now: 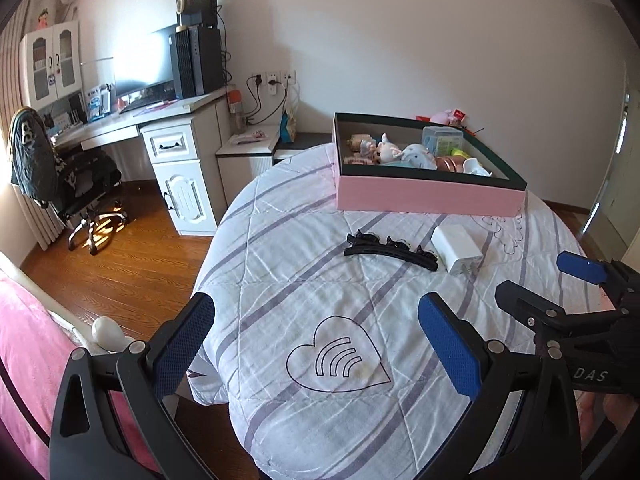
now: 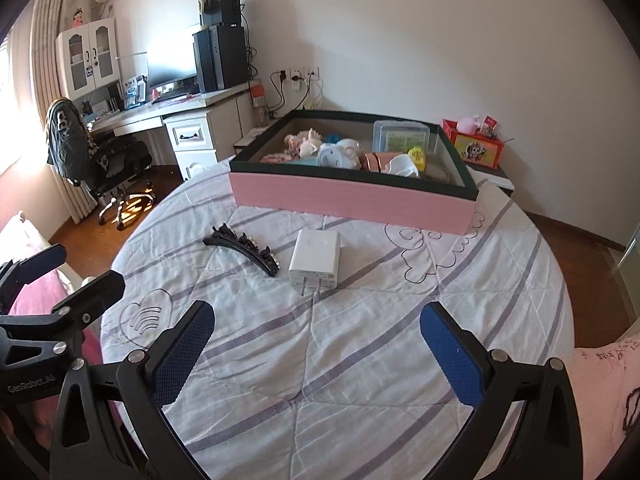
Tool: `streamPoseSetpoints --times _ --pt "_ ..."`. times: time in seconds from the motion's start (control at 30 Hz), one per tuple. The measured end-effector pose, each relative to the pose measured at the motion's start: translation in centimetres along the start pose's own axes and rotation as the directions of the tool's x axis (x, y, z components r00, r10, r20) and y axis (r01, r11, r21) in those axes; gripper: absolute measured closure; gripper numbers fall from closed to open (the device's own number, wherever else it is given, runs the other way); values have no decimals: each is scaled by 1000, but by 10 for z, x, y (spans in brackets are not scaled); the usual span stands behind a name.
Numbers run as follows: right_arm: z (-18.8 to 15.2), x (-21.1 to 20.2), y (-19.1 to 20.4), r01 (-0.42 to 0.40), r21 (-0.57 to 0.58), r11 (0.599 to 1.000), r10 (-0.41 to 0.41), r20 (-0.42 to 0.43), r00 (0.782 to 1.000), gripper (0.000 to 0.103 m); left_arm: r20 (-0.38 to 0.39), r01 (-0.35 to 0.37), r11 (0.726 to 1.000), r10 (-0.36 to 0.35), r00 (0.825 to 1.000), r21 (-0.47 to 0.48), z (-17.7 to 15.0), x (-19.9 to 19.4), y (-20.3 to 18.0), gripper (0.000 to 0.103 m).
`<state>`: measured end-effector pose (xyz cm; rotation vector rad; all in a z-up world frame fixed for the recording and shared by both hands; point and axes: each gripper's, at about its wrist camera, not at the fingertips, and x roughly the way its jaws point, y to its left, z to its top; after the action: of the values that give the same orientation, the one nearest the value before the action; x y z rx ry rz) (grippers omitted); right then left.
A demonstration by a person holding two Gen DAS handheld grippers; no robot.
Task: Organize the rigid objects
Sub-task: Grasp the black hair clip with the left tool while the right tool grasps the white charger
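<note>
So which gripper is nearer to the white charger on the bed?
Right. The right gripper is open just short of the white charger, which lies straight ahead of it. The left gripper is also open, but farther back, with the charger ahead and to its right.

Room was bright, daylight came from far left window [image 2: 10, 80]. Sun patch glowed on floor [image 1: 100, 236] under chair. Monitor [image 1: 144, 60] glared white. Edges bent round, corners dark.
</note>
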<state>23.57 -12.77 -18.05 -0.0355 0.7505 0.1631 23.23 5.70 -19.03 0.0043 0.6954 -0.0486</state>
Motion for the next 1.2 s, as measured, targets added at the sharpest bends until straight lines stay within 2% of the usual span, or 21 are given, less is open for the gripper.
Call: streamPoseSetpoints --times 0.2,0.27,0.37,0.5,0.53,0.6,0.7,0.87,0.93,1.0,1.1,1.2 --pt "14 44 -7 10 7 1000 -10 -44 999 1 -44 13 1000 -12 999 23 7 33 -7 0" --pt "21 59 -10 11 6 1000 -10 -67 998 8 -59 18 1000 -17 998 24 11 42 -7 0" --pt "26 78 -13 -11 4 1000 11 -105 994 28 -77 20 1000 -19 997 23 16 55 -10 0" --pt "28 95 -10 -47 -31 998 42 -146 988 35 -102 33 999 -30 994 31 21 70 -17 0" --pt "29 95 -11 -56 -39 998 50 -145 988 41 -112 34 999 -30 993 33 22 74 -20 0" --pt "30 95 -15 -56 -50 997 49 -139 989 63 -133 48 998 -44 990 28 24 81 -26 0" --pt "28 90 -28 -56 -48 997 49 -141 989 62 -164 75 997 -73 984 3 27 90 -37 0" --pt "22 80 -54 -22 -23 999 19 -129 992 62 -200 69 997 -72 977 -25 37 108 -64 0" --pt "20 80 -62 -31 -6 999 30 -126 992 62 -217 40 999 -41 975 -10 40 120 -73 0" --pt "19 80 -65 -46 -2 999 45 -127 991 62 -245 -25 999 30 969 22 40 131 -79 0" --pt "19 79 -65 -57 -6 998 55 -124 991 62 -243 -30 999 33 970 15 38 128 -73 0" --pt "18 78 -65 -74 -4 997 73 -118 990 62 -230 -85 996 87 969 21 33 119 -59 0"
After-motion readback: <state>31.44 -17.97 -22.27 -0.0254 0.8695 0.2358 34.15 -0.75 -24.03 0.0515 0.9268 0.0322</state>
